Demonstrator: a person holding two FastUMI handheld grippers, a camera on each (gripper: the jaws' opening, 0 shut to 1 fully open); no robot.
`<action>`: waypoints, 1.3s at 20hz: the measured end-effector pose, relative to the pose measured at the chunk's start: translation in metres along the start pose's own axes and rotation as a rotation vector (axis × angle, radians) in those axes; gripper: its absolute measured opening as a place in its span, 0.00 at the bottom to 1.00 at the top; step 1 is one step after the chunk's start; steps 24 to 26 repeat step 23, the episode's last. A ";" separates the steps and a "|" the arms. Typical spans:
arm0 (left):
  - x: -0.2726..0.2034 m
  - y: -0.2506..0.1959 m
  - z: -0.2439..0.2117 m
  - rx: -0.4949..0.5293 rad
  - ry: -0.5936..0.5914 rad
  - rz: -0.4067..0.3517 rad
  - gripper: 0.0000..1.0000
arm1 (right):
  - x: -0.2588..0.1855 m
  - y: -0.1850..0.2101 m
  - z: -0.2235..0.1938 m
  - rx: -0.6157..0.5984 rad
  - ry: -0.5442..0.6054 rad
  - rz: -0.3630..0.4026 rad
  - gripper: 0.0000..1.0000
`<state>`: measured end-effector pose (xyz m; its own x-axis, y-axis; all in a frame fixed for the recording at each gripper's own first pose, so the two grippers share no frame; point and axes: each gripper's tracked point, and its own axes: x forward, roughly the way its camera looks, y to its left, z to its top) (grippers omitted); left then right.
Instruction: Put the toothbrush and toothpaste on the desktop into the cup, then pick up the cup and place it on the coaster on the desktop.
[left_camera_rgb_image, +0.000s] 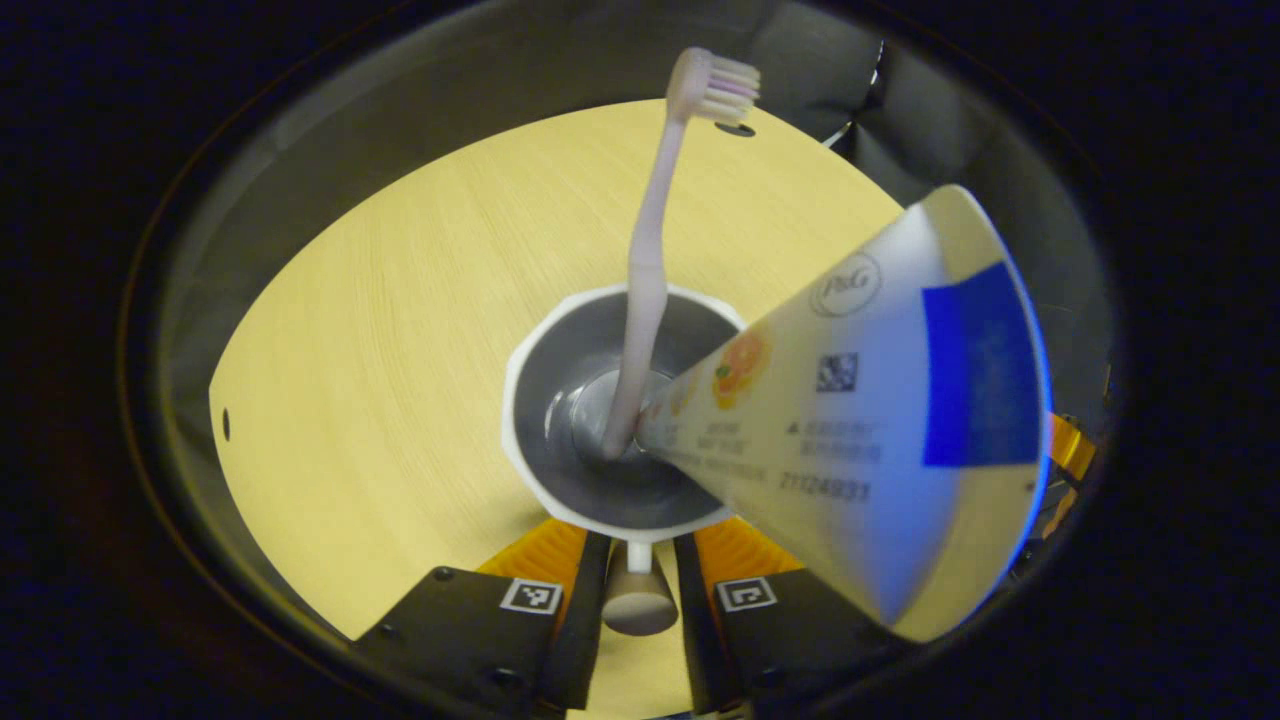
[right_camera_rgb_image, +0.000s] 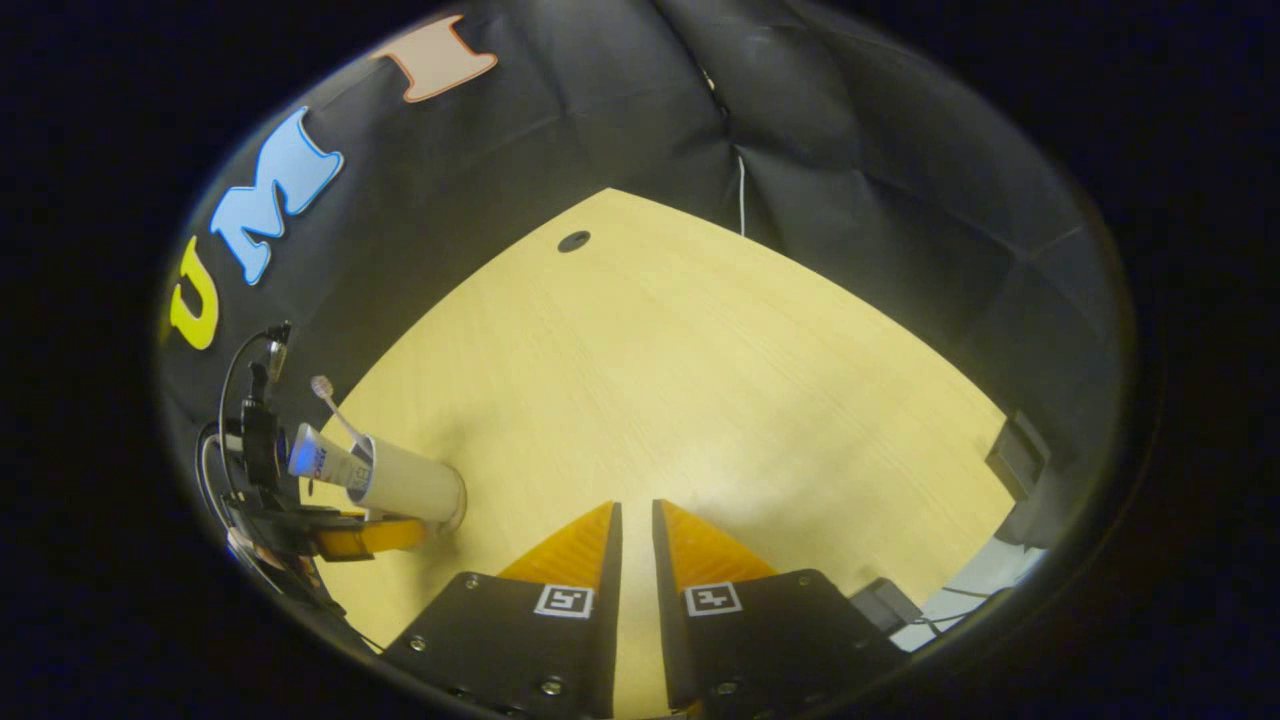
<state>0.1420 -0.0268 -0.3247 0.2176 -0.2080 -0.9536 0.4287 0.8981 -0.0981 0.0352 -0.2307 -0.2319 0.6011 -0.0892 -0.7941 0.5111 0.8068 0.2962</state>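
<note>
Left hand-held gripper (left_camera_rgb_image: 640, 560) clamped on cup (left_camera_rgb_image: 610, 415) handle, 6 o'clock | right (right_camera_rgb_image: 636, 560) nearly together, empty | risk: tilt spills toothpaste (left_camera_rgb_image: 880, 420) (top-heavy), toothbrush (left_camera_rgb_image: 650, 250).

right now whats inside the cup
A toothbrush stands in the white cup, head up, and a toothpaste tube leans in beside it. Their lower ends meet at the cup's grey bottom; the tube covers the cup's right side.

Left tool (left_camera_rgb_image: 640, 560) clamped; right tool (right_camera_rgb_image: 636, 530) nearly closed, empty.
</note>
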 end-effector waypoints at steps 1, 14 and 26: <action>-0.007 0.005 0.002 -0.004 -0.018 0.004 0.51 | 0.001 0.004 0.000 -0.011 0.002 0.011 0.19; -0.198 0.038 0.029 -0.134 -0.650 0.201 0.74 | -0.051 0.134 0.026 -0.305 -0.117 0.270 0.19; -0.302 0.034 0.011 -0.259 -1.102 0.454 0.74 | -0.143 0.207 0.074 -0.537 -0.426 0.469 0.19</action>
